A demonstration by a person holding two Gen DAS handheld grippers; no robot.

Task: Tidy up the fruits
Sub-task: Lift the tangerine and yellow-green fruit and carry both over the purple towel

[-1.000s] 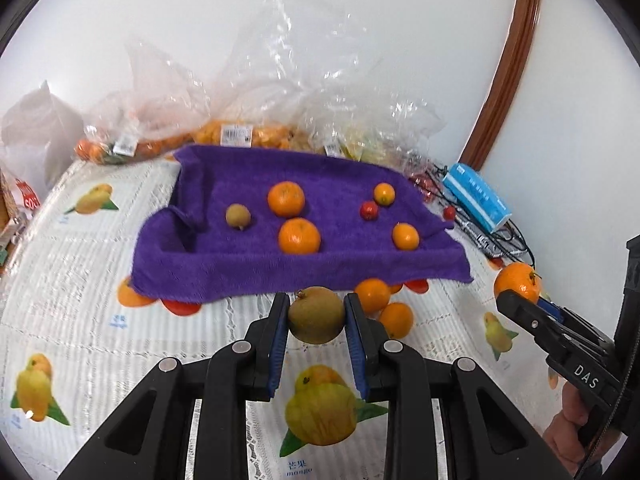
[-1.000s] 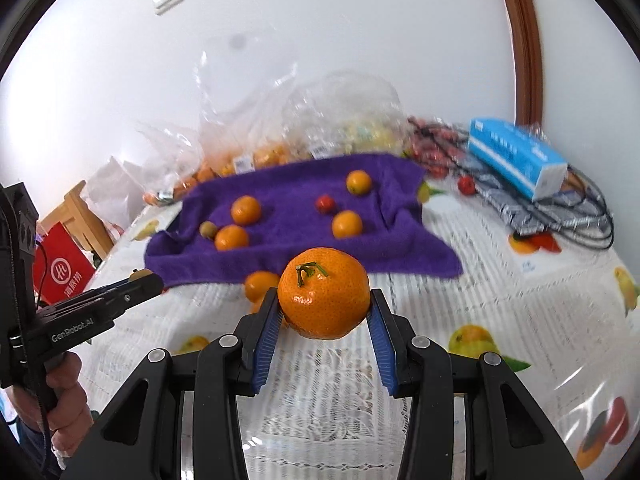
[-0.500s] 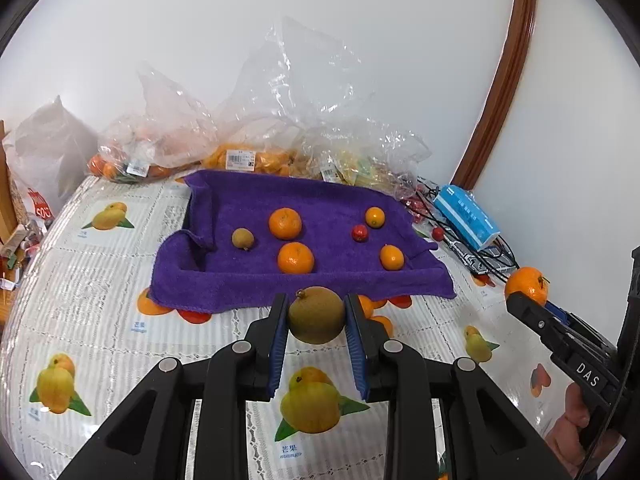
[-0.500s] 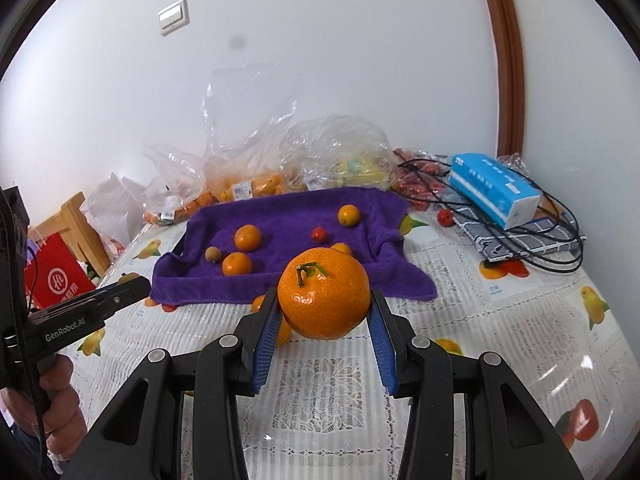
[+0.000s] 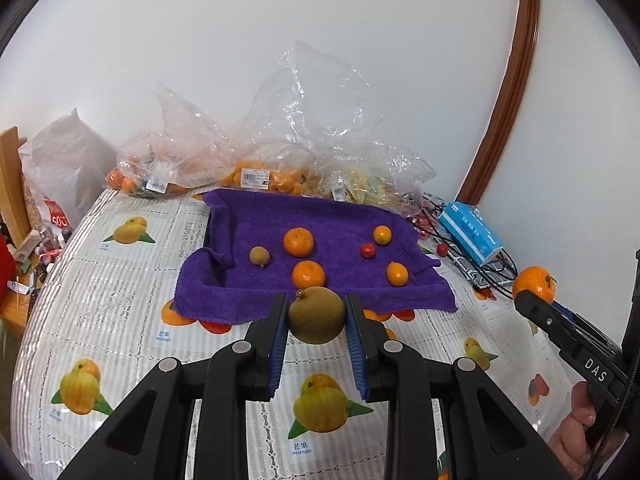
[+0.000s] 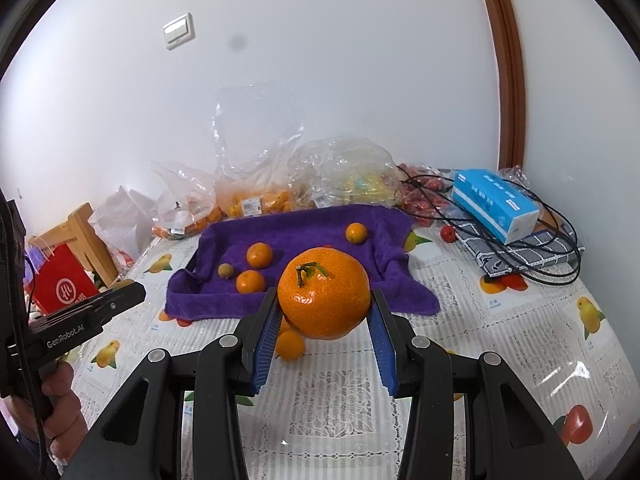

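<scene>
Where a purple towel [image 5: 320, 216] covers the fruit-print tablecloth [image 5: 120, 280], left jaws clamp a brownish fruit [image 5: 316, 314], right jaws an orange [image 6: 324, 292].

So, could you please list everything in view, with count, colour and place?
Terry towel: one, purple, mid-table.
Round fruits on the towel: six; two orange mandarins, two small orange ones, one small red, one small brown-green.
Clear plastic bags of fruit: several, behind the towel by the wall.
Tissue pack: one, blue, right of the towel.
Cables: black, around the pack.
Fruit-print tablecloth: white.
Left hand-held gripper: shut on a brown-green round fruit.
Right hand-held gripper: shut on a large orange mandarin.
</scene>
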